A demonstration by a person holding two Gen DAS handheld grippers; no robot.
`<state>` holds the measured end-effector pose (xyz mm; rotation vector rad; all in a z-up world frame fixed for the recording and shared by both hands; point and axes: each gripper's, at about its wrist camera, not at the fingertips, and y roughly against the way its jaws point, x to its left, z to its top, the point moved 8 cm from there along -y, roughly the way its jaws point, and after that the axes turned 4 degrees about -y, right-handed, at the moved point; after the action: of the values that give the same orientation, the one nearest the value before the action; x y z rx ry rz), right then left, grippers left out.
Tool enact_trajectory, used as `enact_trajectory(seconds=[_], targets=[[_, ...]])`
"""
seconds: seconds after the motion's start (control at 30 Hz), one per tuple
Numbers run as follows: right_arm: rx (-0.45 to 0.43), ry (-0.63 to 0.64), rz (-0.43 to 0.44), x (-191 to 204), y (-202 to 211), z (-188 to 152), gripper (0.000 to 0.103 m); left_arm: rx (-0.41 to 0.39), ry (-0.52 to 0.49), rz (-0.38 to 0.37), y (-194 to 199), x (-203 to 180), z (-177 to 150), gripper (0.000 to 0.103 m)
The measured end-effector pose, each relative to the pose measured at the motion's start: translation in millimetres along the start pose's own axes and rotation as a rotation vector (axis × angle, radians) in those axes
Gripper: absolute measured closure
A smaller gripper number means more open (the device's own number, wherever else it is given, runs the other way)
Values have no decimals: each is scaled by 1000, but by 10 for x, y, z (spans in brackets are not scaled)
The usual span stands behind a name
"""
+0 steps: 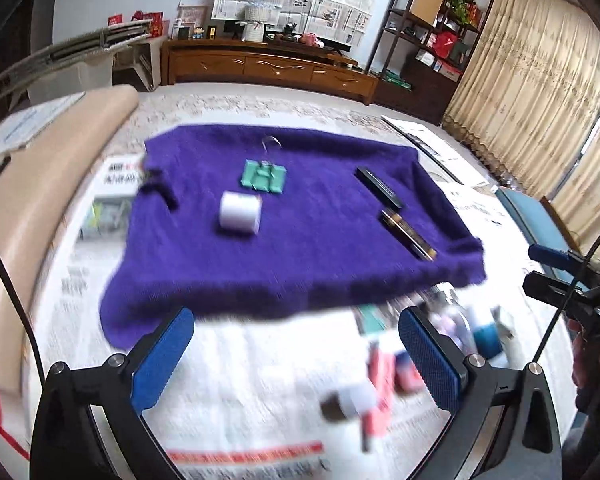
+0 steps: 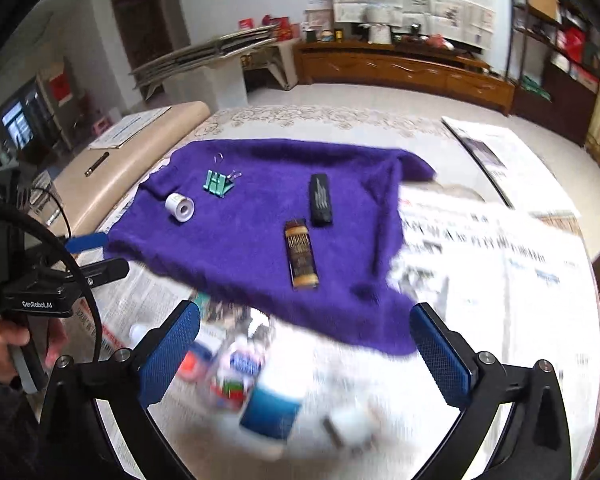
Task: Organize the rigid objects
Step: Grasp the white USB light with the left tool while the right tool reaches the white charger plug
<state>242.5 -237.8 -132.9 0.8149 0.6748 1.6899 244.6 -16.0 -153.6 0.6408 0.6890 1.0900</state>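
Note:
A purple cloth (image 1: 300, 248) (image 2: 260, 240) lies on a newspaper-covered table. On it sit a white tape roll (image 1: 240, 214) (image 2: 180, 207), a green binder clip (image 1: 265, 176) (image 2: 218, 184), a black flat box (image 1: 378, 186) (image 2: 321, 199) and a brown-gold box (image 1: 409, 233) (image 2: 301, 254). A blurred pile of small items (image 1: 420, 344) (image 2: 252, 376) lies in front of the cloth. My left gripper (image 1: 296, 356) is open and empty near the cloth's front edge. My right gripper (image 2: 306, 354) is open and empty above the pile.
A beige bench (image 1: 40, 200) (image 2: 132, 152) runs along the table's left side. A wooden cabinet (image 1: 268, 66) and a shelf (image 1: 428, 32) stand at the back. Curtains (image 1: 532, 92) hang on the right. The other gripper shows at the edge of each view (image 1: 572, 280) (image 2: 40, 280).

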Motion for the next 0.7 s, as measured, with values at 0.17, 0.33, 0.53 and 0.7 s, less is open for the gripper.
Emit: enact_trajectory(seconds=[0.17,0.33,0.53,0.7], targets=[[-18,-66,-54,-209,163,-356,0,26,2,36,-61,-67,-299,0],[0,-134,-42,-407,111,-621,0,42,-9,46,-158,-181,-400,1],[2,-153,-28,-500,106,-686,0,55,-51,123,-245,-186,-478,29],[1,-137,-22,-473,114,-711,0,65,-90,181,-226,-80,-508,31]])
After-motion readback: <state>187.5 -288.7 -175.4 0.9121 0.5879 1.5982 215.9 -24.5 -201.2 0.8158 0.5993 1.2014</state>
